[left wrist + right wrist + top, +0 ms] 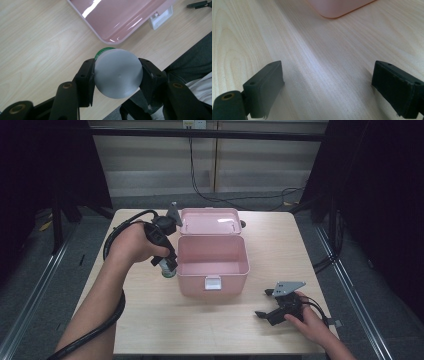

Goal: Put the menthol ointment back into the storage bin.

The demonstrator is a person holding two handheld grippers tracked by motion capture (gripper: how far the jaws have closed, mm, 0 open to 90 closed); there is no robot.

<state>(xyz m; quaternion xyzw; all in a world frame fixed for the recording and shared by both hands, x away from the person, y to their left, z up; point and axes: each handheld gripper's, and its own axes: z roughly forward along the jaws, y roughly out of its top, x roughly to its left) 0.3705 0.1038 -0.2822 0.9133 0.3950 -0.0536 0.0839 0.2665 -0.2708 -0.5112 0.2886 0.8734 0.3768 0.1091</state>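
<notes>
Clamped on a grey-capped green bottle [117, 73] at nine o'clock of the open pink box [212, 270], the left gripper [167, 265] likely carries it boxward next, while the right gripper [270, 312] rests with jaws apart.

The left hand [134, 244] is raised above the table, its left gripper [169, 266] pointing down with jaws clamped on a round grey-lidded container [117, 73]. The right hand [309, 319] rests low on the tabletop, apparently lying flat; its right gripper [266, 302] points left, jaws spread wide with nothing between them.
</notes>
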